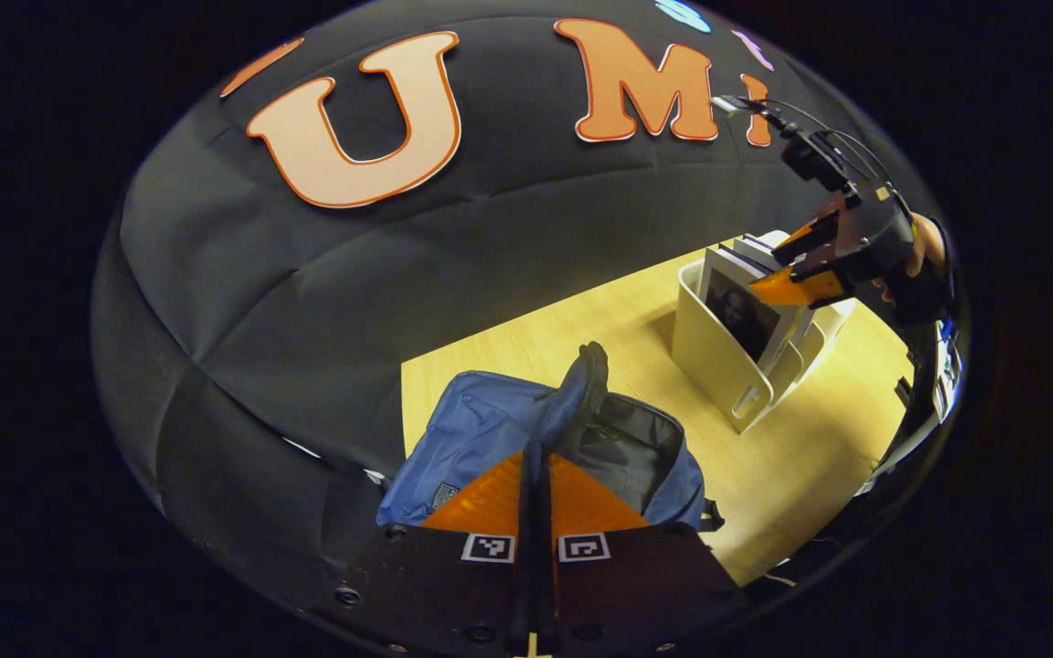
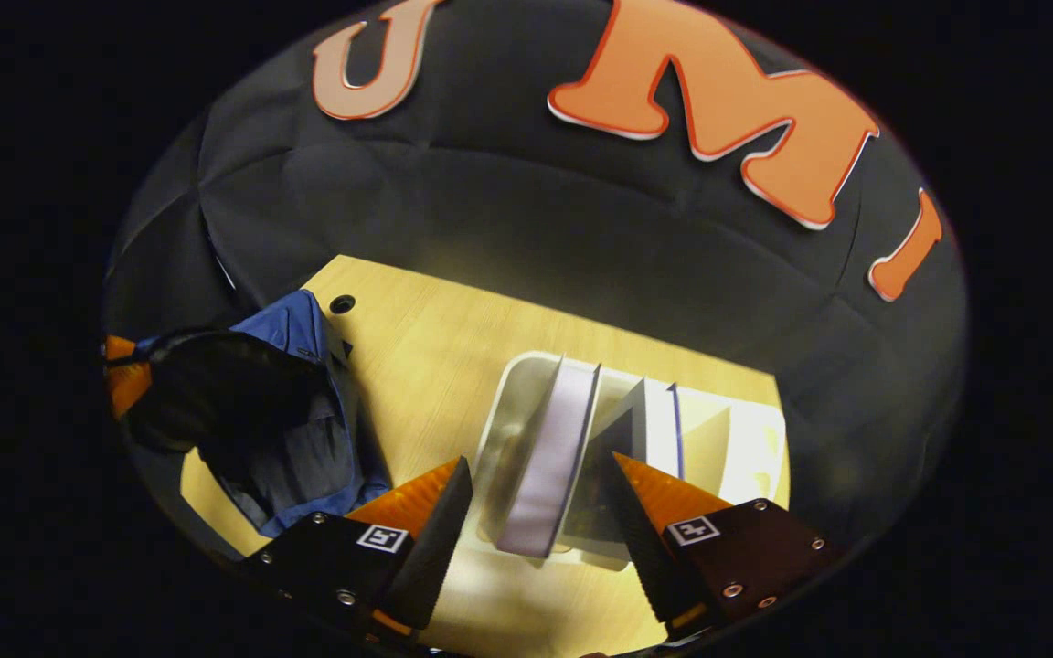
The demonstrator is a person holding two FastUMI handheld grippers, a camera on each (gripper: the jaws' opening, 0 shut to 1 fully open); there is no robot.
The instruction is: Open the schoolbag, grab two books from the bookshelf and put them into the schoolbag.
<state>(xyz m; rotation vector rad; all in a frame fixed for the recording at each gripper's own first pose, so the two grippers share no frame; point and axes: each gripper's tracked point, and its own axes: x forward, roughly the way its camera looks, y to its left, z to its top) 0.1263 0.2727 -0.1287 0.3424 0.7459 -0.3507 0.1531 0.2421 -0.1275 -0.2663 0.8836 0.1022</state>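
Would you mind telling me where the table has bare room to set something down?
Bare wood runs between the schoolbag and the book rack, and along the table behind both, up to the cloth wall. It is crowded at the rack, where the open right gripper straddles a book.

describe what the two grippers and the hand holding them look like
Each gripper has a black body with screws and two orange wedge fingers. The left gripper carries two square black-and-white markers, and so does the right gripper, whose fingers have black serrated inner pads. Seen from the left gripper view, it trails black cables, held by a hand in a black glove.
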